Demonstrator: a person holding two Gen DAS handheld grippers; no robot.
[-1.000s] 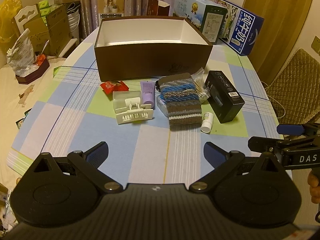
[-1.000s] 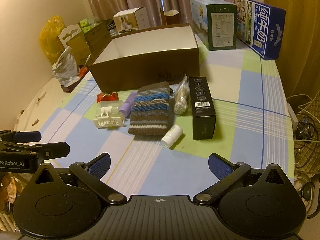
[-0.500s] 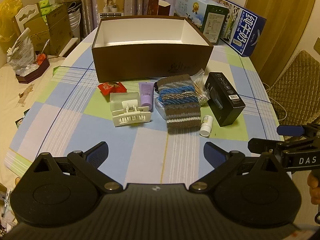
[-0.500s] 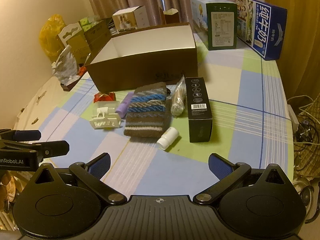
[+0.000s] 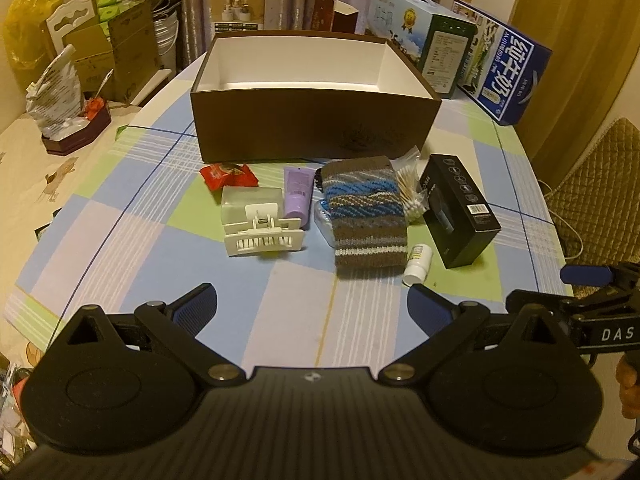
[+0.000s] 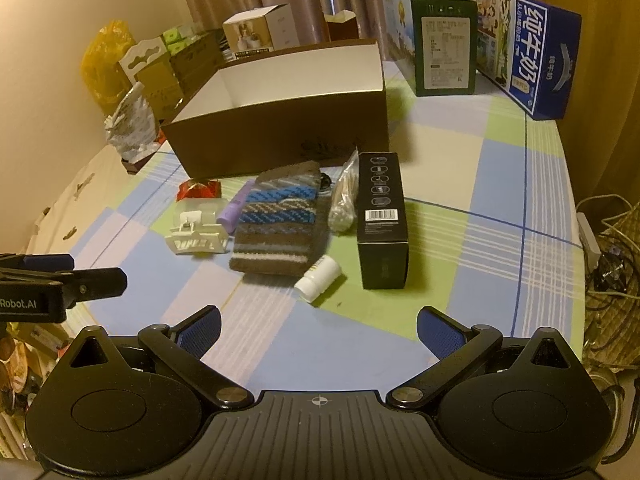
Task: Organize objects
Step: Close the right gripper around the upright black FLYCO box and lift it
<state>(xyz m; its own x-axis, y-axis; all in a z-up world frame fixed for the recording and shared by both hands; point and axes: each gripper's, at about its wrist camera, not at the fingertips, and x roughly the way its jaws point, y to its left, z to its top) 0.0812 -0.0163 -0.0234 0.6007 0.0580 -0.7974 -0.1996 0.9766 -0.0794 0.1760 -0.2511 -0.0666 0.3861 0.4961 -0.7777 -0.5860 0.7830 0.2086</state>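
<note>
An open brown box (image 5: 316,136) (image 6: 280,136) with a white inside stands at the middle of the checked table. In front of it lie a red packet (image 5: 228,174), a white plastic holder (image 5: 260,226), a purple tube (image 5: 298,196), a striped knitted pouch (image 5: 366,216) (image 6: 276,224), a bag of cotton swabs (image 5: 410,188), a black carton (image 5: 460,210) (image 6: 382,220) and a small white bottle (image 5: 417,264) (image 6: 318,278). My left gripper (image 5: 312,308) hovers open before the holder and pouch. My right gripper (image 6: 318,330) is open too, just short of the bottle. Both hold nothing.
Two milk cartons (image 5: 504,80) (image 6: 524,48) and small boxes (image 5: 244,4) stand behind the brown box. Cardboard boxes and a bag (image 5: 56,92) fill the far left. A quilted chair (image 5: 596,196) is at the right table edge, cables (image 6: 612,256) beside it.
Both grippers have moved a little forward toward the row of objects, which now look closer. Nothing on the table has moved, and both grippers stay open.
</note>
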